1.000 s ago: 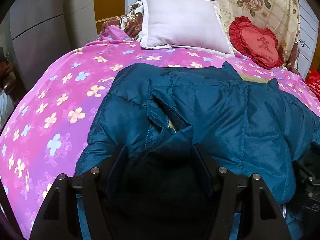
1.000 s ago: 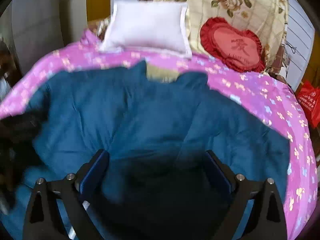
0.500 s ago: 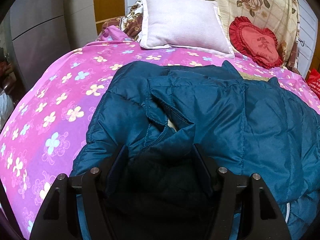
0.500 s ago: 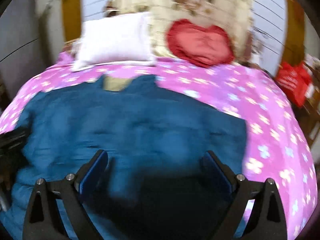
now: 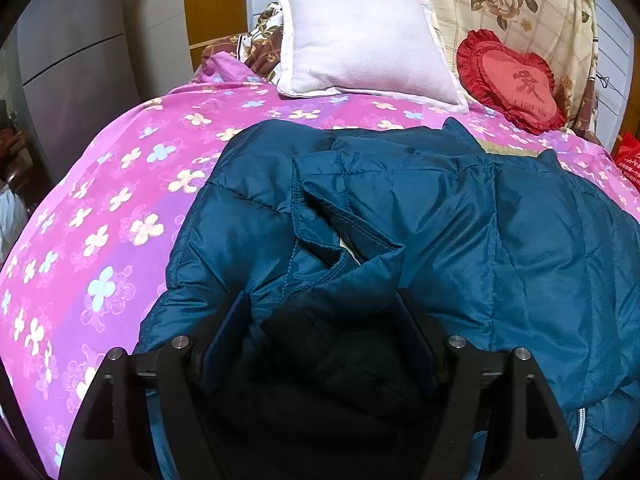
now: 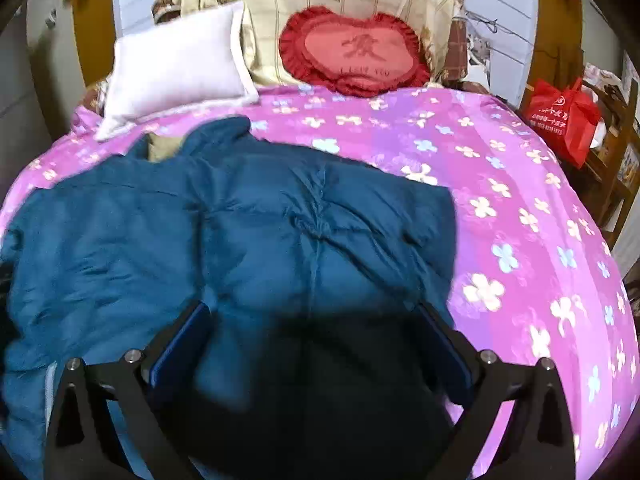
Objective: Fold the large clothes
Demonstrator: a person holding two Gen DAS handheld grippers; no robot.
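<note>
A dark teal padded jacket [image 5: 500, 240] lies spread on the pink flowered bedsheet [image 5: 100, 220], one sleeve [image 5: 360, 208] folded across its body. My left gripper [image 5: 324, 320] hovers at the jacket's near edge. Its jaws are opening, and a dark fold of jacket lies loosely between the fingers. In the right wrist view the jacket [image 6: 280, 220] fills the left and middle. My right gripper [image 6: 316, 320] stands open over the jacket's right part, with the fabric below it and nothing pinched. The jacket's near hem is hidden under both grippers.
A white pillow [image 5: 360, 44] and a red heart cushion [image 5: 516, 80] lean at the head of the bed against a floral cloth. Bare pink sheet [image 6: 520, 200] stretches right of the jacket. A red bag [image 6: 564, 116] sits on a wooden rack at the far right. Grey wardrobe doors [image 5: 72, 80] stand left.
My right gripper has swung to the right across the jacket and has left the left wrist view. The left gripper stayed put, its fingers slightly further apart around the fold.
</note>
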